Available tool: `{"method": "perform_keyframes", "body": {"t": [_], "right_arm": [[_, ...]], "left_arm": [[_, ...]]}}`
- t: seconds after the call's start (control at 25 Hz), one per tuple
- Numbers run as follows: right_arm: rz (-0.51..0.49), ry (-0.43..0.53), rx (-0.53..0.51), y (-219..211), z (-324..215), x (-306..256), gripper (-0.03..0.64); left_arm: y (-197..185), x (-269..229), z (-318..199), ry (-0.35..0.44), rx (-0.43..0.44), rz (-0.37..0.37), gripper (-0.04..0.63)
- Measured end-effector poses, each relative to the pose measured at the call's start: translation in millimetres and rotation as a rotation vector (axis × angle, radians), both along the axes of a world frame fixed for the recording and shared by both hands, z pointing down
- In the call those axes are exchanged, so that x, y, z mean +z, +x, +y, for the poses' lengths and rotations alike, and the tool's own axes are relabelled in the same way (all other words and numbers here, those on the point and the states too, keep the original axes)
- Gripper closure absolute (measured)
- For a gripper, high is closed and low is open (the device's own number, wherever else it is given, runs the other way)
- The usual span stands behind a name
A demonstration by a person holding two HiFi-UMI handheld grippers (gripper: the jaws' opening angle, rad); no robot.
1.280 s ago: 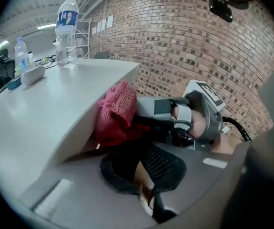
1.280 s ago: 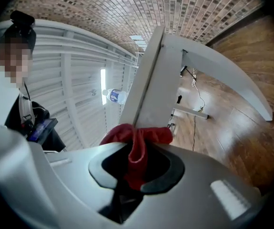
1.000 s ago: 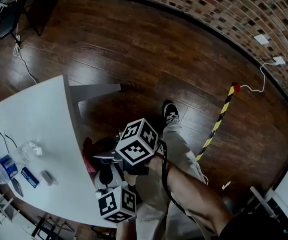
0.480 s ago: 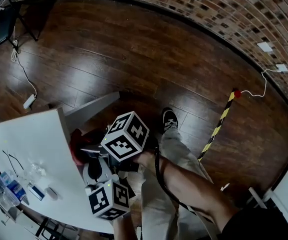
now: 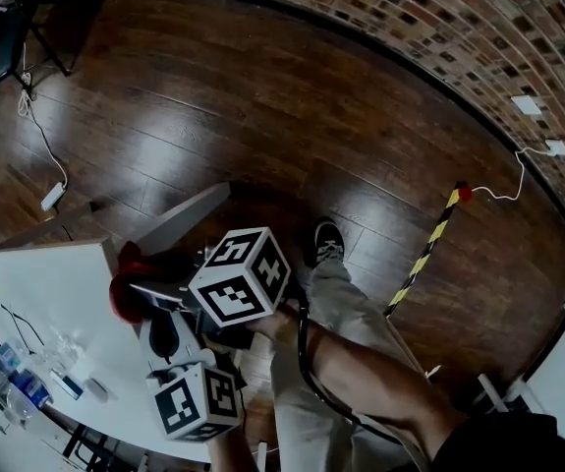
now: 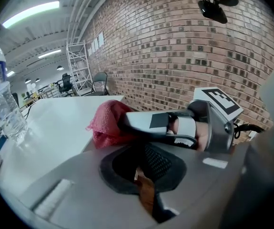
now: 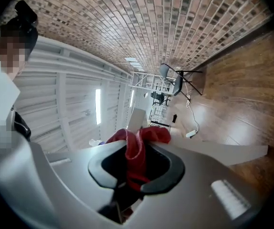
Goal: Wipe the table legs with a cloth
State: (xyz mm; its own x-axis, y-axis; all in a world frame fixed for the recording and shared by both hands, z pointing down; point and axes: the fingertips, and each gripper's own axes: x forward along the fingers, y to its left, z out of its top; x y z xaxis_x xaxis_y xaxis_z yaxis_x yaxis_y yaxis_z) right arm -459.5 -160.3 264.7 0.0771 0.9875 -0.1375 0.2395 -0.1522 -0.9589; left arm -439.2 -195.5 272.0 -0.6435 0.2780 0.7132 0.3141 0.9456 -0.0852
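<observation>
A red cloth is bunched against the edge of the white table, just below the corner where a pale table leg slants off over the floor. My right gripper is shut on the cloth. In the right gripper view the cloth hangs between the closed jaws of the right gripper, with the leg beyond. My left gripper sits close below, jaws together and holding nothing. The left gripper view shows the cloth at the tabletop.
Water bottles and small items lie on the table's near-left part; one bottle stands tall in the left gripper view. My leg and shoe are right of the grippers. A yellow-black pole, a power strip and a curved brick wall lie beyond.
The right gripper has carried the red cloth leftward along the table edge toward the corner by the leg. The left gripper followed it. The camera's view shifted too.
</observation>
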Motion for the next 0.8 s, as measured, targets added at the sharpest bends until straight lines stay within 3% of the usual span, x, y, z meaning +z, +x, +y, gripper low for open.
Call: {"method": "perform_keyframes", "body": {"t": [0.28,0.8], "right_arm": [[0.049,-0.037,0.018,-23.3,3.3,12.3,0.555],[0.071,0.097,0.045,-15.3,7.6,51.2,0.555]], "left_arm": [[-20.6,12.9,6.9,0.015,-0.035,-0.048,0.595],[-6.6,48.2,13.5,0.109,-0.035,0.027,0.595]]}}
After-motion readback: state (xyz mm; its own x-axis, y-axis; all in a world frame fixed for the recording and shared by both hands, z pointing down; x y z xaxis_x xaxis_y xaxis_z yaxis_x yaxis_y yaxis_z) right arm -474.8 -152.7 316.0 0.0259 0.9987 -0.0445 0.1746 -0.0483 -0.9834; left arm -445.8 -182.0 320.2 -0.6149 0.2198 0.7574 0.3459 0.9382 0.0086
